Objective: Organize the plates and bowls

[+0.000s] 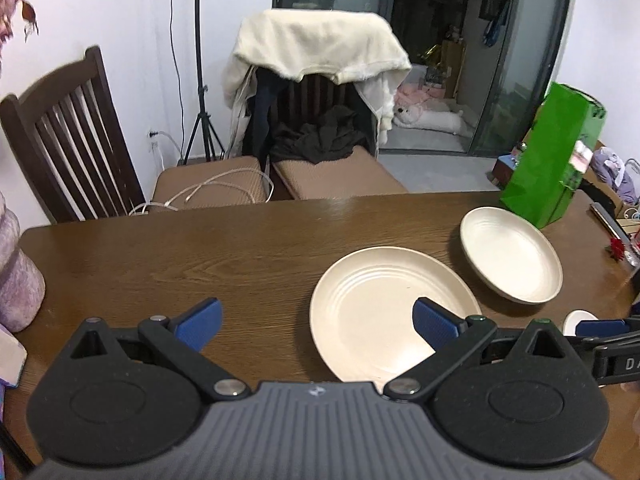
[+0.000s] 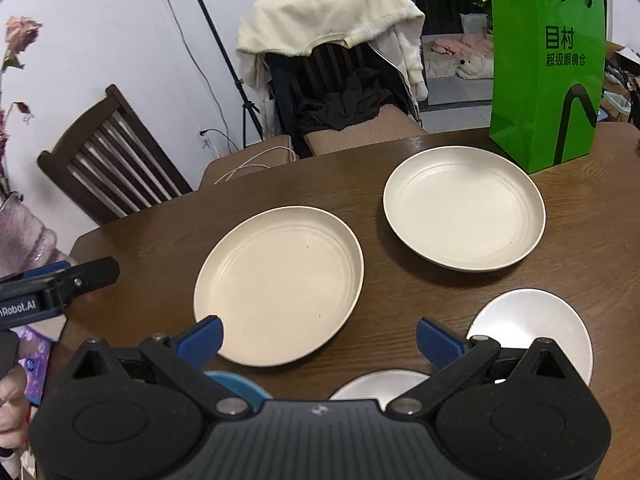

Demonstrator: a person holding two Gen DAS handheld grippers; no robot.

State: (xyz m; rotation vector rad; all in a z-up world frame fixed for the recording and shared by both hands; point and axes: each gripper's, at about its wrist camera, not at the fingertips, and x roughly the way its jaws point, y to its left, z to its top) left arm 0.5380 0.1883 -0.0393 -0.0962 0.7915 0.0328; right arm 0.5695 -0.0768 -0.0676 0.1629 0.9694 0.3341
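Note:
Two cream plates lie on the brown wooden table [image 1: 180,256]. The near plate [image 1: 384,312] [image 2: 280,284] is in front of both grippers. The far plate [image 1: 510,254] [image 2: 464,208] sits beside the green bag. A white bowl [image 2: 528,328] stands at the right, a second white bowl [image 2: 376,388] and a blue dish [image 2: 236,386] show partly under my right gripper. My left gripper [image 1: 316,326] is open and empty, its right finger over the near plate's edge. My right gripper [image 2: 318,340] is open and empty above the table's front.
A green paper bag [image 1: 556,160] [image 2: 548,68] stands at the far right of the table. A purple glass vase [image 1: 16,280] [image 2: 24,232] is at the left edge. Two chairs [image 1: 68,132] stand behind the table, one draped with clothes [image 1: 320,52].

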